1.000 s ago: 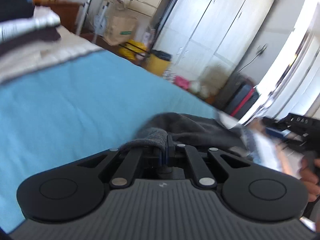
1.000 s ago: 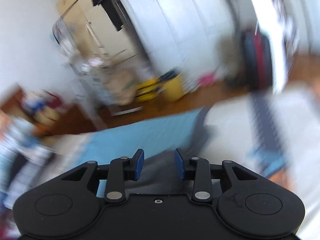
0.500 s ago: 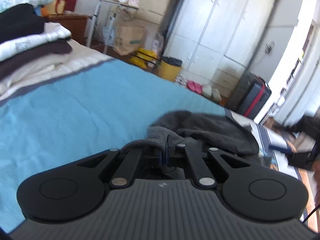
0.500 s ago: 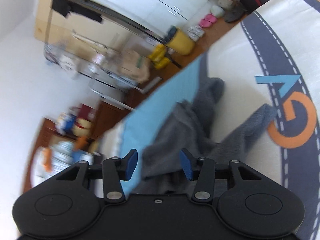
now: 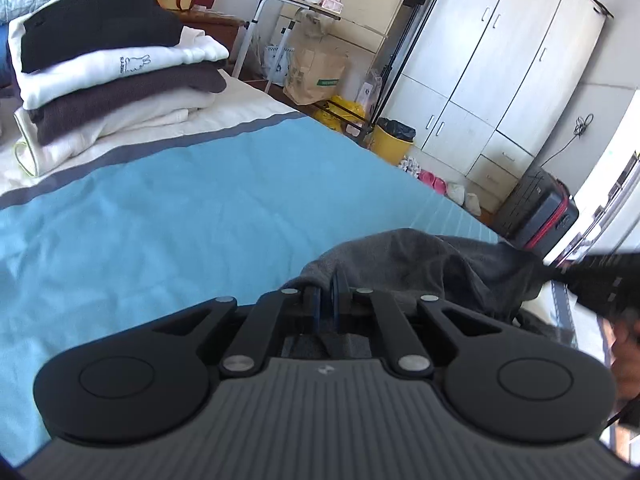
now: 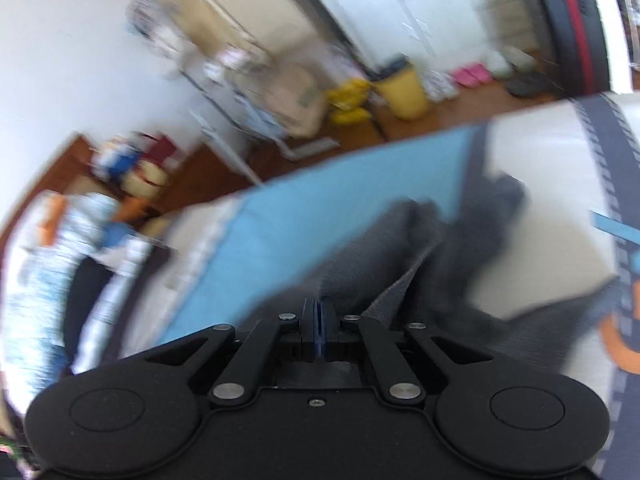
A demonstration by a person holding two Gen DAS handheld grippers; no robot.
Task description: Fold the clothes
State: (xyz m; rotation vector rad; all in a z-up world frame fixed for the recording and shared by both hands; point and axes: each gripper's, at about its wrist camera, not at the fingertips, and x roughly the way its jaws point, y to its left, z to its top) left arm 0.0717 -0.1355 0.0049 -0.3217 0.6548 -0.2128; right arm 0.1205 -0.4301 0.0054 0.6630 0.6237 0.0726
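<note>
Grey garment [image 5: 404,258] lies bunched on the blue bedspread [image 5: 160,208]. Left gripper [image 5: 326,294] has its jaws pinched nearly together on a fold of it; right gripper [image 6: 319,320] is clamped on another edge, though that view is blurred.

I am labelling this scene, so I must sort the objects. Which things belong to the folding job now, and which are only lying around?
Job:
grey garment
left gripper, shut on it
right gripper, shut on it
bed

Lying about:
folded stack
yellow bin
paper bag
suitcase
wardrobe
pink slippers
</note>
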